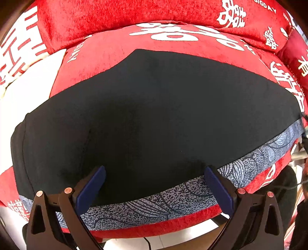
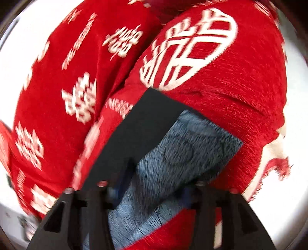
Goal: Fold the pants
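L gripper (image 1: 154,178): jaws wide apart, nothing clamped; blue pads (image 1: 92,184) hang over the near edge of the pants (image 1: 154,107), contact w/ cloth can't be confirmed. R gripper (image 2: 154,184): view blurred, jaws apart, patterned band (image 2: 182,146) lies between them; whether pads press it can't be told. Pants: 1 item, black, spread flat on red sofa seat (image 1: 119,44); grey-blue patterned band runs along the near seat edge. Far pants edge stops short of backrest cushion (image 1: 107,17), leaving a bare red strip. White floor (image 1: 173,236) shows below seat front. Count: 2 grippers, 1 pants, 1 sofa.
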Demonstrator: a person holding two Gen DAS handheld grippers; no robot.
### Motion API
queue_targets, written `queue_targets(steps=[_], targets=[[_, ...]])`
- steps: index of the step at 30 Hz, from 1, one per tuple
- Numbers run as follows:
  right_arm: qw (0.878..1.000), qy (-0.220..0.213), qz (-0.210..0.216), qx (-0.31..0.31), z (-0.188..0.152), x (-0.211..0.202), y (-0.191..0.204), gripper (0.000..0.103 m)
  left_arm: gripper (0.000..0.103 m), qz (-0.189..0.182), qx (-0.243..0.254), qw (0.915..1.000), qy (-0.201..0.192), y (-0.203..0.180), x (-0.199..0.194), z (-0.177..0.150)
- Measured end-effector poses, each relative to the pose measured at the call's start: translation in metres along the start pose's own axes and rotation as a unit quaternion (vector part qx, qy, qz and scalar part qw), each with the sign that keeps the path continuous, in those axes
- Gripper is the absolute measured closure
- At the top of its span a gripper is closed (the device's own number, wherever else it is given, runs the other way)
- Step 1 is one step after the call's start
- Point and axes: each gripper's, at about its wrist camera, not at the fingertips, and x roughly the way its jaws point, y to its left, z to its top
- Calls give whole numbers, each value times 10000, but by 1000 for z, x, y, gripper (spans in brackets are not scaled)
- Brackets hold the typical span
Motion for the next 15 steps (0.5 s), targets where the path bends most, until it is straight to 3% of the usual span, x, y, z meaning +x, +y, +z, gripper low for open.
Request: queue_targets(steps=[1,2,3,4,6,8,10,12,15], targets=[[10000,-47,-36,77,2,-1,-2,48,1,-19,-18,10000,3,1,-1,0],[9994,-88,-327,-28,4,-6,0,73,1,-54,-47,10000,4,2,-2,0],[9981,-174,-560,-185,4,-11,5,87,1,-96,-91,9999,1,4,-3,1],[9962,-323,-708,-382,3,-19,12,91,1,-133,-135,9998,-4,5,-4,1],[9880,-526,-1144,-897,-2,-29,27,91,1,-118,-156,9998,8,5,-2,1],[9799,-389,-1560,-1185,-5,-20,28,91,1,33,-36,10000,1,-1,0,0],[9784,-99,-1784,-1040,-6,-7,13,91,1,67,22,10000,-6,-4,-1,0],[9788,-290,-1783,-962,-9,-16,11,91,1,-80,-39,10000,-22,-1,-7,-1],[9688,-429,-2052,-1323,-14,-18,22,91,1,-117,-190,9997,-84,6,-11,-1]])
